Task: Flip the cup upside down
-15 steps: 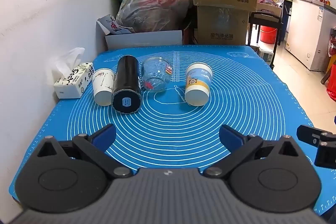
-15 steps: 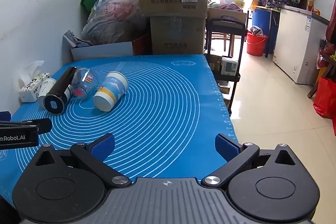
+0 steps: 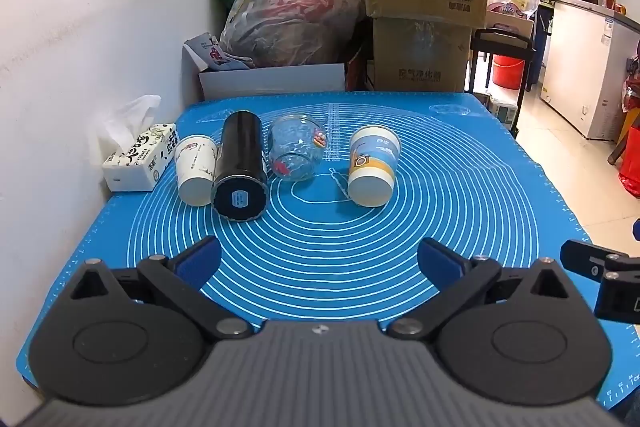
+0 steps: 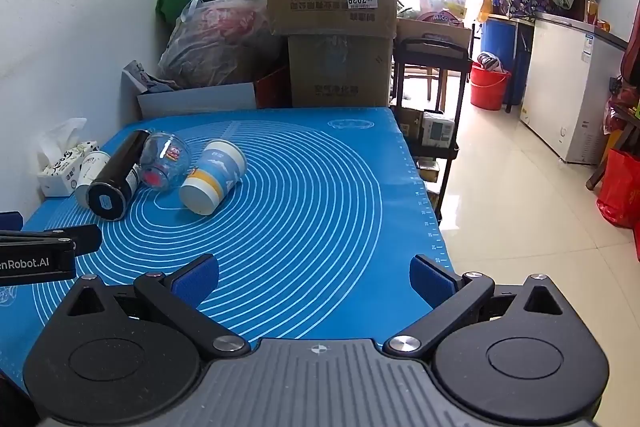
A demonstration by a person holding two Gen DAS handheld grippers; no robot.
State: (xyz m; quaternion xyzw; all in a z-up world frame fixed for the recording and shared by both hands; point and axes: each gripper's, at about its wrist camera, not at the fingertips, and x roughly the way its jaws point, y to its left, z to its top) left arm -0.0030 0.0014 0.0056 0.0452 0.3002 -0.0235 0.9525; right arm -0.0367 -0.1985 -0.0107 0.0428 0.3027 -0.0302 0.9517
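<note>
Task not begun: four cups (image 3: 373, 171) lie on sides mid-frame on mat (image 3: 460, 187), untouched. Left gripper (image 3: 320, 259) and right gripper (image 4: 314, 275) both spread wide, empty, well short.

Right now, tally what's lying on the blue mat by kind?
Paper cups: 2 (white one, blue-and-yellow one)
Black flask: 1
Glass jar: 1
Tissue box: 1, partly on the mat's edge
Total: 5
</note>
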